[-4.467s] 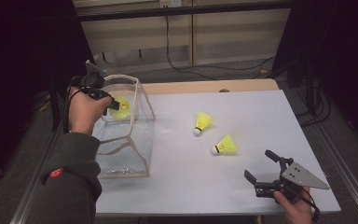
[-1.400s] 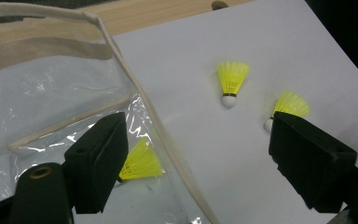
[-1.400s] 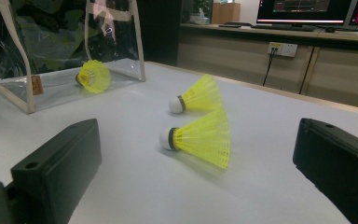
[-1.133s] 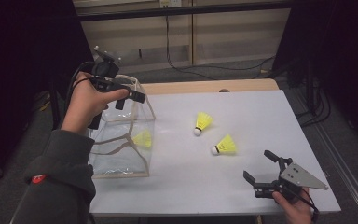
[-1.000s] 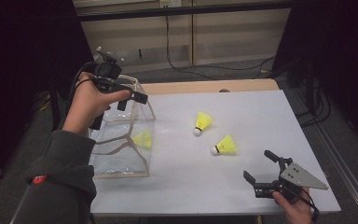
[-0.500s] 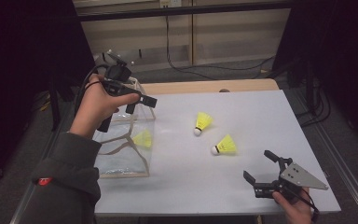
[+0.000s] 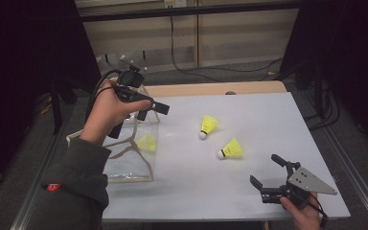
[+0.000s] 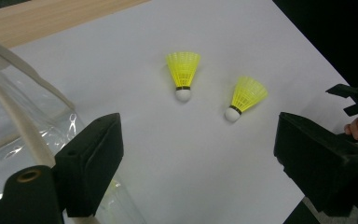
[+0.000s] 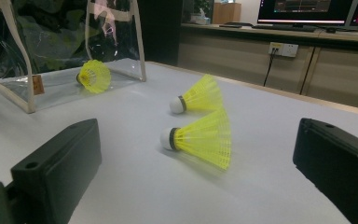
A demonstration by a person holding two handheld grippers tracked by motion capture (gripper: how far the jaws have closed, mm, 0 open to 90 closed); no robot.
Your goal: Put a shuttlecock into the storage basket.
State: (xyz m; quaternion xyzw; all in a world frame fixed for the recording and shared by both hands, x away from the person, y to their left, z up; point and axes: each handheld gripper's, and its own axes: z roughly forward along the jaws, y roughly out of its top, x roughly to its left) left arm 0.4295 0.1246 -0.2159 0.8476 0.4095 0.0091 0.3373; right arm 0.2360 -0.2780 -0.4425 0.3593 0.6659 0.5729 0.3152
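Your left gripper has come up out of the clear bag and moved toward the table's middle, leaving one shuttlecock lying inside the bag. Its jaws stand apart and empty. Two more shuttlecocks lie on the white table, near each other. Your right gripper rests at the near edge, jaws apart, holding nothing.
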